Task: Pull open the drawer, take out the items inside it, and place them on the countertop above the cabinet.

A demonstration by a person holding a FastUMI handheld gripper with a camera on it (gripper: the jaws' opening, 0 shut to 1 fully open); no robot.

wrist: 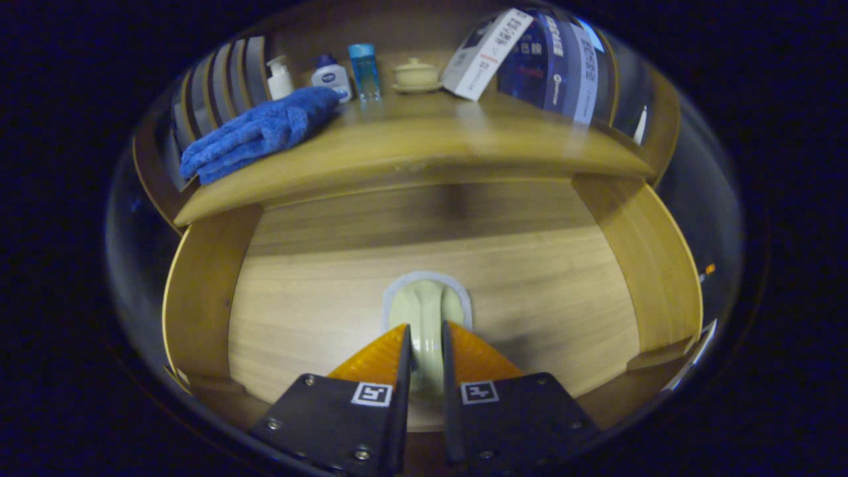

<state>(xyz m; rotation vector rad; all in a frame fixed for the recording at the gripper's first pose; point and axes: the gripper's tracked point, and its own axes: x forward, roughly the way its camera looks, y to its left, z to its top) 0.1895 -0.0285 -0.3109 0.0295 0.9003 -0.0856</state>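
The wooden drawer (205, 291) stands pulled open below the cabinet's countertop (424, 149). A pale green spoon (427, 301) is inside it, its bowl just ahead of my fingers and its handle running back between them. My gripper (424, 329) is shut on that handle, with both orange fingers (377, 361) pressing its sides. Whether the spoon rests on the drawer floor or hangs just above it I cannot tell.
On the countertop lie a folded blue towel (262, 129) at the left, then a white pump bottle (279, 78), a small white bottle (331, 76), a blue bottle (364, 69), a lidded cream cup on a saucer (416, 74) and a tilted white box (485, 53).
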